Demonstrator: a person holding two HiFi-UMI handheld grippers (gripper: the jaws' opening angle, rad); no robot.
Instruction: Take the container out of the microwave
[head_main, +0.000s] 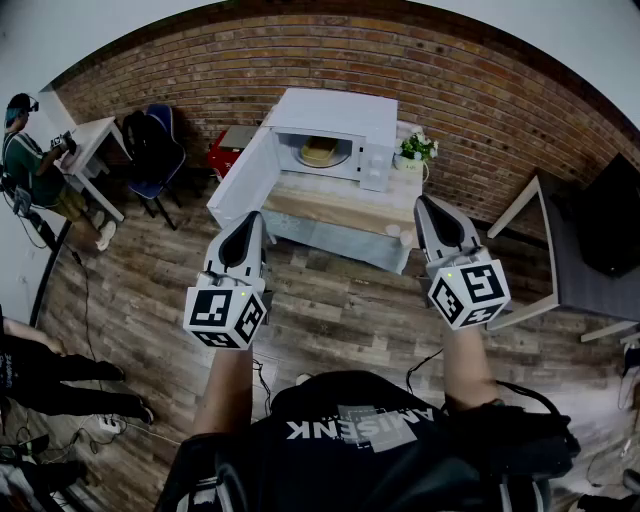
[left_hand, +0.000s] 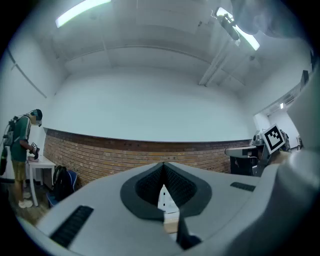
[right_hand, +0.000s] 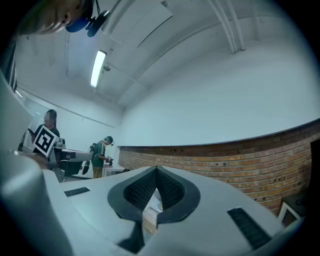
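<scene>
So far the white microwave (head_main: 335, 125) stands open, tan container (head_main: 319, 152) inside, while your left gripper (head_main: 249, 222) and right gripper (head_main: 428, 207) hang well short, fingers clenched empty.

Bare test room or studio rather than a home, long brick wall (head_main: 480, 90), wood-plank floor (head_main: 340, 300), ceiling tube lights (left_hand: 82, 11), microwave (head_main: 340, 125) on a lone counter (head_main: 330, 210) far middle, loose cable (head_main: 428, 357) on the near floor, another person (head_main: 30, 165) at a white counter (head_main: 95, 135) far left

Container (head_main: 319, 152) tiny, details unclear
</scene>
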